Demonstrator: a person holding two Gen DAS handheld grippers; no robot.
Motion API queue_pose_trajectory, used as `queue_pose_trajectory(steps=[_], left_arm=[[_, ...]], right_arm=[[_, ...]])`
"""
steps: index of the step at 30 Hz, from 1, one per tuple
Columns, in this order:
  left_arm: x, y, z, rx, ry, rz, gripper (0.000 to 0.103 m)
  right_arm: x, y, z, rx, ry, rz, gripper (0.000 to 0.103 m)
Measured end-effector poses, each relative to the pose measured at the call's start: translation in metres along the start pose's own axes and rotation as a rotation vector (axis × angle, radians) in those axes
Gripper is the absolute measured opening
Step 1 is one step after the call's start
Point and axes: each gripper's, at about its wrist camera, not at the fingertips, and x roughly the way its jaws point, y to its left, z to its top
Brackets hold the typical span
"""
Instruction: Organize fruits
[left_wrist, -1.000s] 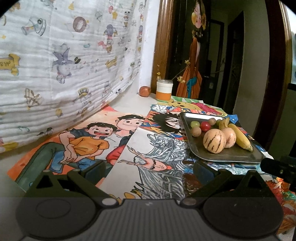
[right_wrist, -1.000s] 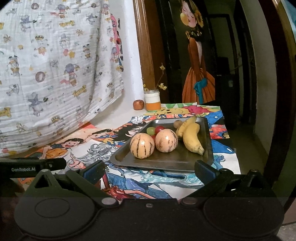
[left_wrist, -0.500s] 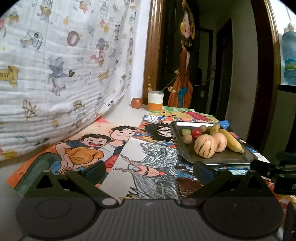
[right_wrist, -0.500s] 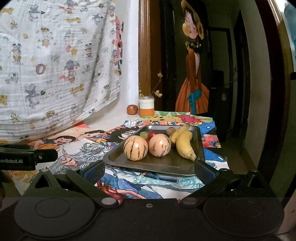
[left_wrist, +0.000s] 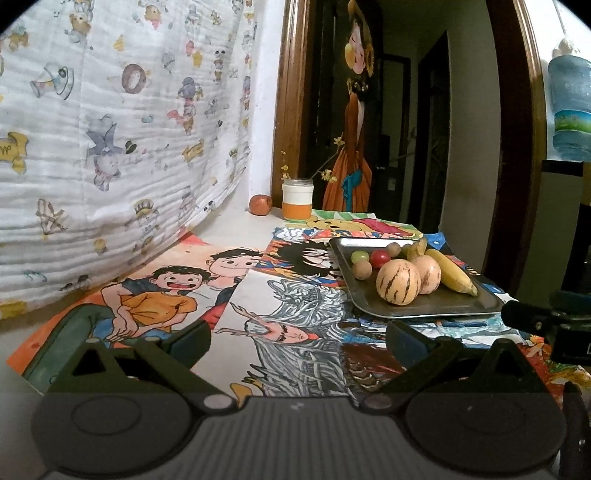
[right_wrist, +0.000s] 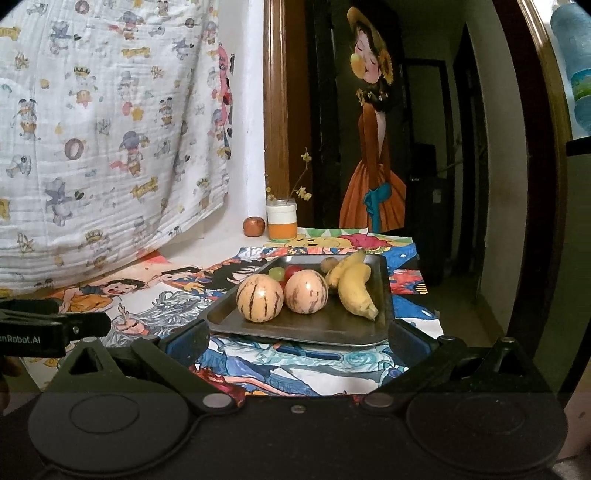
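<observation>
A grey metal tray (right_wrist: 332, 326) (left_wrist: 436, 308) lies on the cartoon-print table cover. In it sit two striped yellow melons (right_wrist: 259, 299) (left_wrist: 398, 282), two bananas (right_wrist: 355, 290) (left_wrist: 450, 273), a green grape (right_wrist: 276, 273), a red cherry tomato (left_wrist: 379, 257) and small brown fruits (left_wrist: 361, 269). My right gripper (right_wrist: 297, 339) is open and empty, right in front of the tray's near edge. Left of the tray and short of it, my left gripper (left_wrist: 297, 341) hovers open over the drawings, holding nothing.
At the back by the wall stand a white-and-orange jar (right_wrist: 282, 219) with twigs and a lone reddish fruit (right_wrist: 253, 226). A printed cloth (left_wrist: 110, 122) hangs on the left. The table ends at the right beside a dark doorway.
Both grippers drew back and dropped lower, so the tray appears flatter and a bit farther. The fruits have not moved. Both grippers stay open.
</observation>
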Motion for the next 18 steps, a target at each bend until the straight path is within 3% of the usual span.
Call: queue_pose_trajectory(steps=[18], left_arm=[[-0.0008,-0.001,-0.0005,0.007,0.004,-0.007,0.103]], right_arm=[[0.0004,0.0035,-0.0008,-0.015,0.021,0.017,0.103]])
